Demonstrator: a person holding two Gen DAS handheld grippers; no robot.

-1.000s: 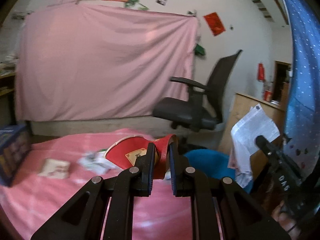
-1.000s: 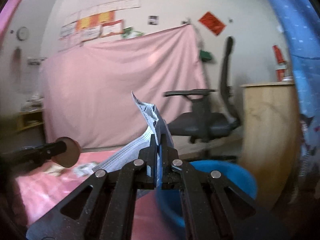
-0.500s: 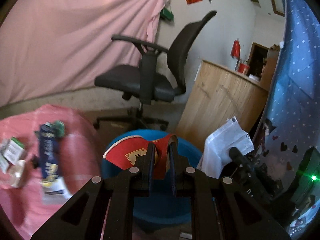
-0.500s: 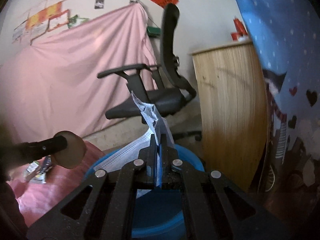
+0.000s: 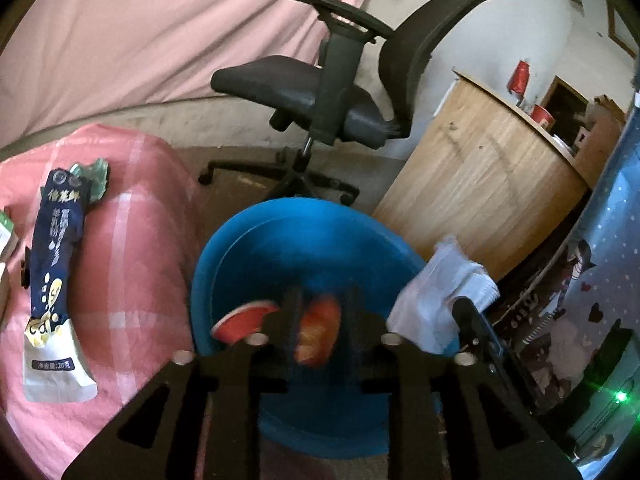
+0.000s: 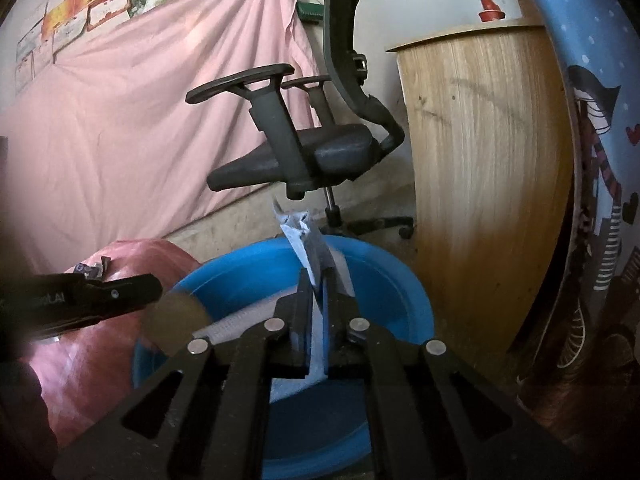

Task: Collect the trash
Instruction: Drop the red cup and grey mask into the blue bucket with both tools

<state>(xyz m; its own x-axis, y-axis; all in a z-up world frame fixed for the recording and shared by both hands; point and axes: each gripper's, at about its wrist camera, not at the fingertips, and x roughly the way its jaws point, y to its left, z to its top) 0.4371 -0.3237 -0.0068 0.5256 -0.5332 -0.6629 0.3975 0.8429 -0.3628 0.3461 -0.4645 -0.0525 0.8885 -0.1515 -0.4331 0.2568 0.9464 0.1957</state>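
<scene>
The left claw is hovering over the round blue plastic basin, its jaws spread apart, with the flattened red paper cup blurred between them; whether they are touching it cannot be told. The right claw is clamping a crumpled white-and-blue face mask above the same basin. To the left claw's left, a dark blue snack packet is lying on the pink checked tabletop.
</scene>
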